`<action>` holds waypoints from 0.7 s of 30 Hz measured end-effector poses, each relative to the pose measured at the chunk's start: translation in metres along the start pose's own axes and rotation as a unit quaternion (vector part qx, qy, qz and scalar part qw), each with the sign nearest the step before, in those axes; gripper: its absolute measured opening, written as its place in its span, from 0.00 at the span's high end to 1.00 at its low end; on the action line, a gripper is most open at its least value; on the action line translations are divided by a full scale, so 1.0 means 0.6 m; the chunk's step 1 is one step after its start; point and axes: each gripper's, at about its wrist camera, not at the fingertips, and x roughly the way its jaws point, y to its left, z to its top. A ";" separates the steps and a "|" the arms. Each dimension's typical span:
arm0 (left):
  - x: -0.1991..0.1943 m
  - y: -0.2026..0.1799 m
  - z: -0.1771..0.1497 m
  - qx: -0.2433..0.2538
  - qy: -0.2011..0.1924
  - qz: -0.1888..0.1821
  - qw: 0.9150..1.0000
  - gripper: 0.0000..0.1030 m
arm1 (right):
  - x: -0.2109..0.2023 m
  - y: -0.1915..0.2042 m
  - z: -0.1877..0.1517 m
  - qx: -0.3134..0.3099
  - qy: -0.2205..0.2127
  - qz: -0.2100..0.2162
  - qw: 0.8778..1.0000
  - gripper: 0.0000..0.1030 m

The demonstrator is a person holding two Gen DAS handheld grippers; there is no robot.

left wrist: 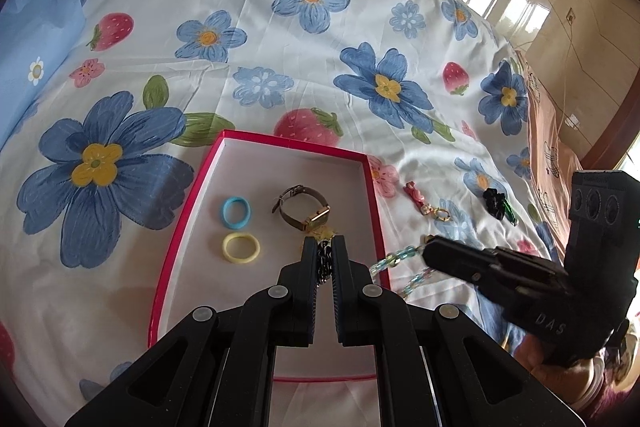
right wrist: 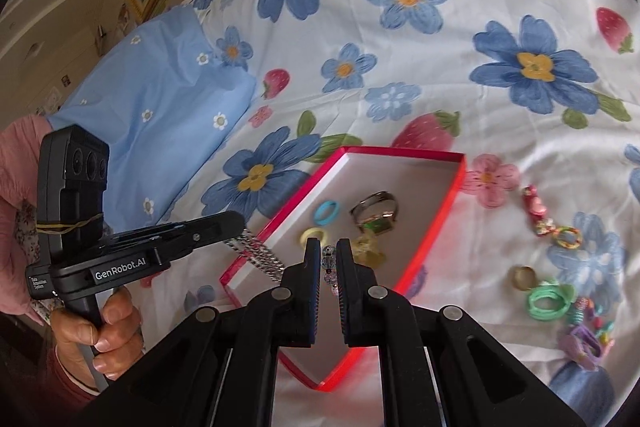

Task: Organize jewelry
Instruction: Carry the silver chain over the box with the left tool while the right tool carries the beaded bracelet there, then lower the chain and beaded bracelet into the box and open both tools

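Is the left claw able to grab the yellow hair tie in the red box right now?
Probably not yet. The left claw is shut on a silver chain, so it is busy. The yellow hair tie lies uncovered in the red box, so once the chain is dropped, the way looks free.

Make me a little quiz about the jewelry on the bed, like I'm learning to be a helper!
1. True or false: the watch lies inside the red box.
2. Which hair ring sits farther from the left gripper: the blue ring or the yellow ring?
3. What does the right gripper hold?
A. a silver chain
B. a string of clear beads
C. a green hair tie

Key:
1. True.
2. The blue ring.
3. B, the bead string; the silver chain hangs from the left gripper, and the green hair tie lies on the bedsheet.
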 end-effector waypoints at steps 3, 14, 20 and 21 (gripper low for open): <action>0.008 0.010 0.001 -0.004 0.003 0.004 1.000 0.95 | 0.027 0.013 -0.003 -0.005 0.013 0.011 1.000 0.93; 0.082 0.057 -0.015 -0.036 0.043 0.037 0.998 0.95 | 0.117 -0.012 -0.029 0.007 0.073 -0.011 0.997 0.93; 0.129 0.062 -0.026 -0.032 0.068 0.065 0.995 0.95 | 0.142 -0.026 -0.043 -0.004 0.101 -0.046 0.994 0.93; 0.137 0.063 -0.028 -0.033 0.073 0.066 0.995 0.94 | 0.144 -0.026 -0.045 -0.007 0.103 -0.050 0.993 0.92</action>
